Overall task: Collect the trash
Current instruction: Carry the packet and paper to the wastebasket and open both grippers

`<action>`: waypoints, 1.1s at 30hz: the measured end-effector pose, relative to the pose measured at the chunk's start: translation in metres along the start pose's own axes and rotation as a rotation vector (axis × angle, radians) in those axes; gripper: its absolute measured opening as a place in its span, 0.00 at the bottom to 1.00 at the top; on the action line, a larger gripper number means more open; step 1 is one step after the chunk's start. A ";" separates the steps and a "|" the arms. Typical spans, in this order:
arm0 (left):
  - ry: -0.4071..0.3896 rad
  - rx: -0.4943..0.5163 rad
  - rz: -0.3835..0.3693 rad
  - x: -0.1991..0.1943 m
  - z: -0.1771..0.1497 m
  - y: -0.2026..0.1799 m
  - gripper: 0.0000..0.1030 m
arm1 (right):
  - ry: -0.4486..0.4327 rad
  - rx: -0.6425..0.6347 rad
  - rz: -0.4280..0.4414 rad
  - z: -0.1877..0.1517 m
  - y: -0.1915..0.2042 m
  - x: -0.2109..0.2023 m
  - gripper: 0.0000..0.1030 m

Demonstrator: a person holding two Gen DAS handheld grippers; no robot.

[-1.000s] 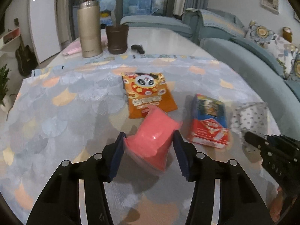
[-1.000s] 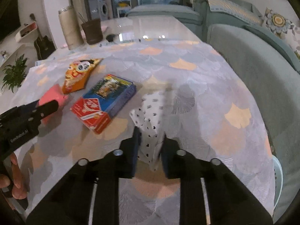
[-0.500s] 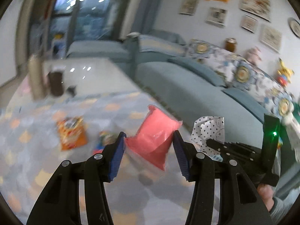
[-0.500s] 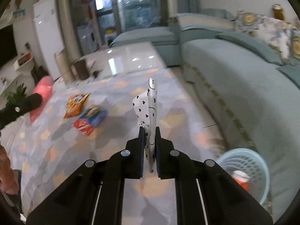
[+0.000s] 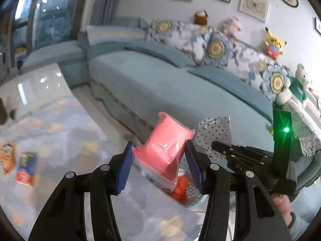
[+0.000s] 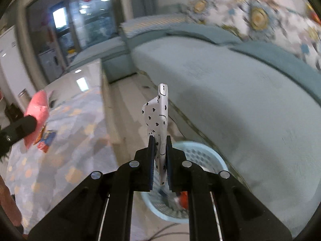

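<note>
We see a pink packet in clear wrap, tilted and lifted off the table. A white heart-print wrapper stands upright above our pale blue basket, which already holds red scraps.

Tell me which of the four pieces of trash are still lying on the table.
The orange snack bag and red-blue box; the others are held in the grippers.

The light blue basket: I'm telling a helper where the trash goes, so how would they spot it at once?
Find the long teal sofa; on the pale floor between its front edge and the cloth-covered table stands the light blue basket. It is round with perforated plastic walls, directly under the right gripper and its heart-print wrapper. It alone is an open container, already holding something red.
</note>
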State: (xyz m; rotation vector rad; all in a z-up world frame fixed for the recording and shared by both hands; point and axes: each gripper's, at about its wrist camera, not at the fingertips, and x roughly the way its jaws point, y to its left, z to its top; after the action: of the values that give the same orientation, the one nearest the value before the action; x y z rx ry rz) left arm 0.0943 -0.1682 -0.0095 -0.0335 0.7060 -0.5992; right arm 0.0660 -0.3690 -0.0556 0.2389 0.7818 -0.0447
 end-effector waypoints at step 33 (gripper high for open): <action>0.293 -0.094 -0.065 0.100 -0.033 -0.002 0.74 | 0.256 0.130 -0.011 -0.044 -0.079 0.073 0.53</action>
State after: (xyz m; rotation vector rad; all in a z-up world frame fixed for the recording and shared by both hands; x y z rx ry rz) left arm 0.1323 -0.2171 -0.0944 -0.0569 1.0200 -0.6395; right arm 0.0771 -0.4326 -0.1521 0.3684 1.0364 -0.0765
